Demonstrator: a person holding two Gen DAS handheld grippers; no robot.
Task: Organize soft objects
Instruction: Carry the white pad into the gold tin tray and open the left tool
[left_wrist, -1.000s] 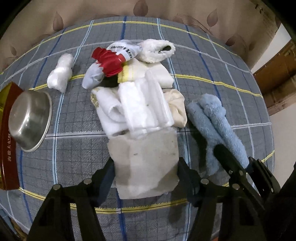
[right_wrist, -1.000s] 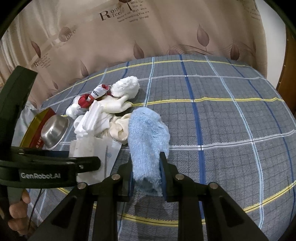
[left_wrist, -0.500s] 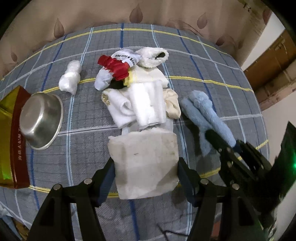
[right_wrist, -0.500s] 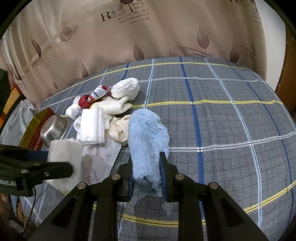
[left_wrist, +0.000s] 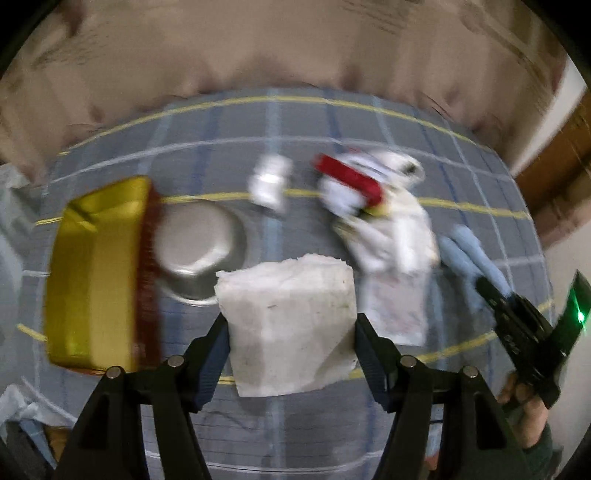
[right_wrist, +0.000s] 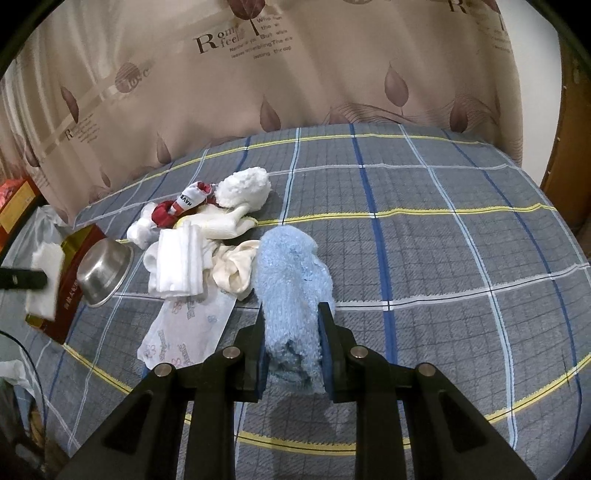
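Since a second earlier, the left claw (left_wrist: 291, 332) had carried its clamped white folded cloth (left_wrist: 290, 325) away from the sock pile (right_wrist: 199, 229), over toward the gold box (left_wrist: 96, 273). A plaid bed (right_wrist: 443, 258) stood before a leaf-print curtain (right_wrist: 295, 74). A steel bowl (right_wrist: 105, 271) leaned on that box. The right claw (right_wrist: 291, 354) gripped the blue fuzzy sock (right_wrist: 291, 280) beside the pile.

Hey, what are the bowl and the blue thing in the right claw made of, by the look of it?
Bowl: looks like stainless steel, a brushed silver sheen with soft highlights. Blue thing in the right claw: probably plush microfibre or chenille, with a fuzzy, looped pile that bunches where it is squeezed.
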